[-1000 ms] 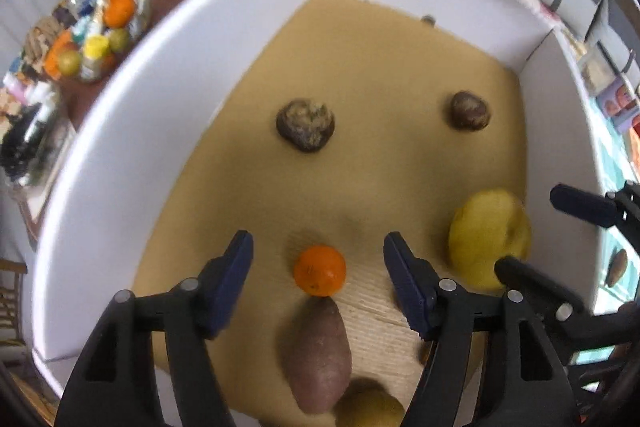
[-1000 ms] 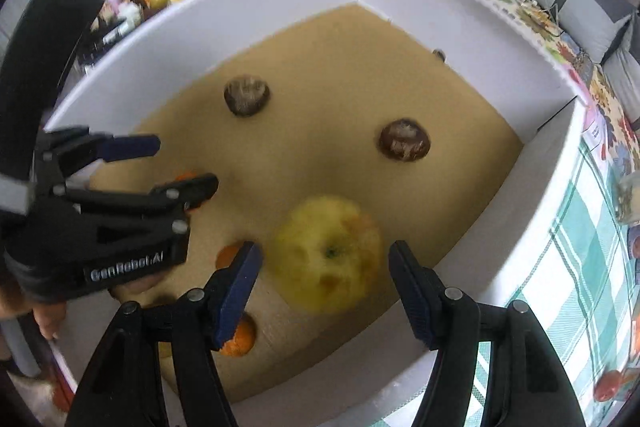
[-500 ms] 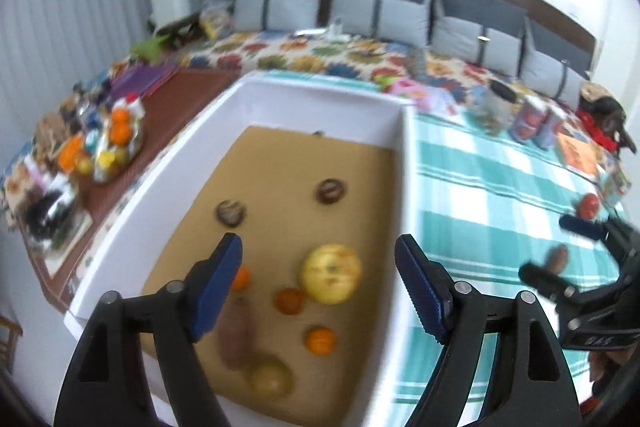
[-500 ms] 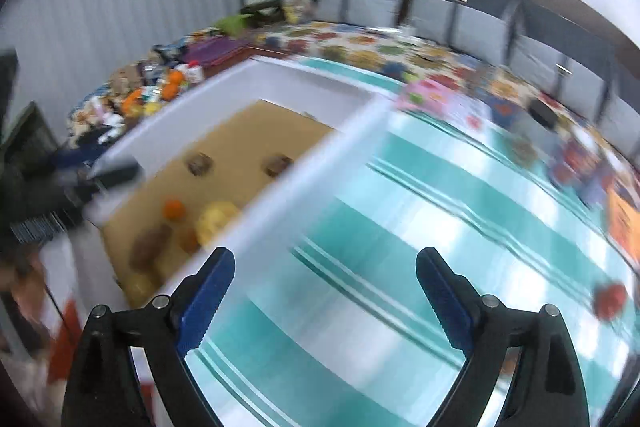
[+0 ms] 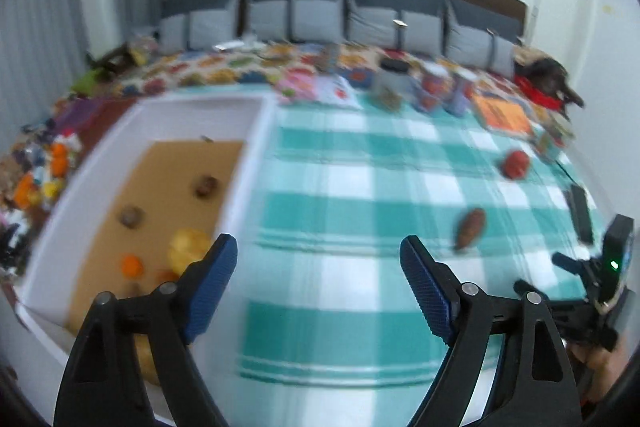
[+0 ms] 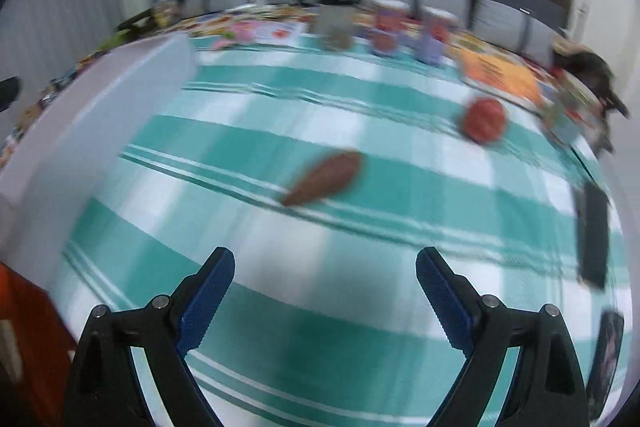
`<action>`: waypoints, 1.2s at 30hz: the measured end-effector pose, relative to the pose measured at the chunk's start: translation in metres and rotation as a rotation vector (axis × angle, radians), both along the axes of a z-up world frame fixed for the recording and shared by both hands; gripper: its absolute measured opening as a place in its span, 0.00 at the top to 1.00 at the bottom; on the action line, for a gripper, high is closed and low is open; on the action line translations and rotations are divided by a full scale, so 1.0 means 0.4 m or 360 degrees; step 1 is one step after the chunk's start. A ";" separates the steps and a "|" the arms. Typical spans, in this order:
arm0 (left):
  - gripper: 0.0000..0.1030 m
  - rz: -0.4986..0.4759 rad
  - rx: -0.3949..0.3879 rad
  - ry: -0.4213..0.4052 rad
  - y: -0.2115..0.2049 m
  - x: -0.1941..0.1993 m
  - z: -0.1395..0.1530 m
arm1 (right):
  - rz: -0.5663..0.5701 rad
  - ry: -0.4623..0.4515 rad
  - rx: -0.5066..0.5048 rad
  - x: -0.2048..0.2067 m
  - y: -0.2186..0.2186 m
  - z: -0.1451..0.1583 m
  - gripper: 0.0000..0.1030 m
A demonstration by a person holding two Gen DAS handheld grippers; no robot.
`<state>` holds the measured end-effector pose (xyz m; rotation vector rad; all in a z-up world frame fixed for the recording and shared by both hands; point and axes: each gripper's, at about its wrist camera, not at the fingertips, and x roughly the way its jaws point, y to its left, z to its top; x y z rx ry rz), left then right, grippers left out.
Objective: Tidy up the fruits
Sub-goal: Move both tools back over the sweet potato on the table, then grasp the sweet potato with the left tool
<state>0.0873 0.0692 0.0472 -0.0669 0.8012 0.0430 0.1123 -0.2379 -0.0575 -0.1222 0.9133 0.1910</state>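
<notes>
My right gripper hangs wide with nothing between its jaws, and so does my left gripper, which has just been opening further. Ahead of the right one a brown sweet potato lies on the checked cloth, long axis slanting, thin end toward the lower left. A red fruit sits beyond it to the right, well apart from the white box.

Teal checked tablecloth, grey cushions, jars, dark phone

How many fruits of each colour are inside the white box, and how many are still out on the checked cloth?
In the white box:
dark brown: 2
yellow: 1
orange: 1
(more near the left finger are too hidden to count)
On the cloth:
red: 1
long brown: 1
Total clearly seen: 6
</notes>
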 end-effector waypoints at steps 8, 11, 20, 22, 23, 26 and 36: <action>0.17 -0.0339 -0.0019 0.0313 -0.215 0.001 -0.265 | -0.0287 -0.0014 0.0004 -0.068 -0.171 -0.129 0.11; 0.17 -0.0415 0.0025 0.0355 -0.261 0.007 -0.323 | -0.0313 -0.0004 0.0024 -0.071 -0.190 -0.141 0.11; 0.17 -0.0446 0.0003 0.0297 -0.316 0.070 -0.384 | -0.0315 -0.0057 0.0001 -0.064 -0.192 -0.143 0.11; 0.17 -0.0420 0.0041 0.0287 -0.318 0.090 -0.401 | -0.0309 -0.0058 -0.0007 -0.062 -0.191 -0.145 0.11; 0.17 -0.0420 0.0065 0.0251 -0.321 0.090 -0.402 | -0.0309 -0.0054 -0.0005 -0.061 -0.192 -0.147 0.11; 0.12 -0.0439 0.0085 0.0210 -0.327 0.088 -0.410 | -0.0322 -0.0031 0.0015 -0.052 -0.200 -0.157 0.10; 0.08 -0.0455 0.0088 0.0191 -0.331 0.087 -0.416 | -0.0344 0.0001 0.0021 -0.044 -0.206 -0.165 0.00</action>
